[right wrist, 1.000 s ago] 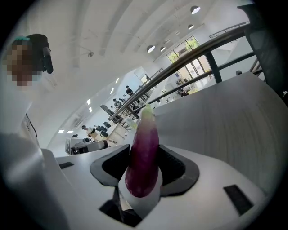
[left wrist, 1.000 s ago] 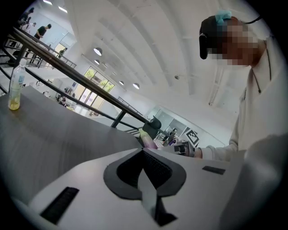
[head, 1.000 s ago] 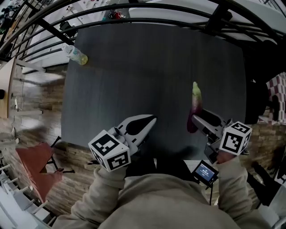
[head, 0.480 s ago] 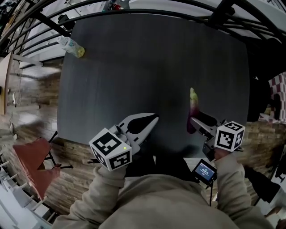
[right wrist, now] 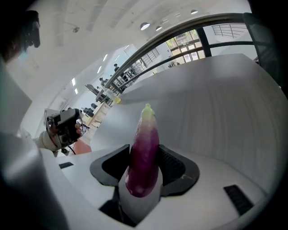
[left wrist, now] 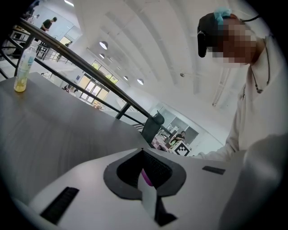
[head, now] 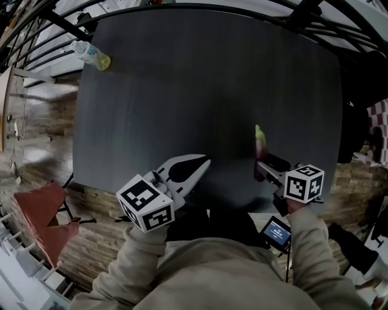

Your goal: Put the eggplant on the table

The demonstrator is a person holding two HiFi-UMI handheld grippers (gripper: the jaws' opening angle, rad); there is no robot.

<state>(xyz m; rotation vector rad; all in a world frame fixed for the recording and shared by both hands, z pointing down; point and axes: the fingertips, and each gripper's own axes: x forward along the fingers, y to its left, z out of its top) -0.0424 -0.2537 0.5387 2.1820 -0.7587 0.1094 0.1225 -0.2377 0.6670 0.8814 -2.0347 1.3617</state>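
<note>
A purple eggplant [head: 260, 147] with a pale green tip sticks out of my right gripper [head: 260, 164], which is shut on its thick end over the near right part of the dark grey table [head: 200, 79]. In the right gripper view the eggplant [right wrist: 147, 128] points away between the black pads [right wrist: 176, 167] of the right gripper [right wrist: 145, 148], above the table [right wrist: 220, 112]. I cannot tell whether it touches the top. My left gripper [head: 205, 162] hangs over the table's near edge, shut and holding nothing. The left gripper [left wrist: 143, 152] shows its jaw tips meeting.
A plastic bottle [head: 91, 56] with yellow liquid lies at the table's far left corner; the left gripper view has the bottle [left wrist: 21, 67] too. A black railing [head: 291, 18] curves round the far side. A reddish chair [head: 39, 218] stands on the floor at left.
My right gripper has sunk toward the table with the eggplant still in it. My left gripper has dropped a little. The bottle has not moved on the table.
</note>
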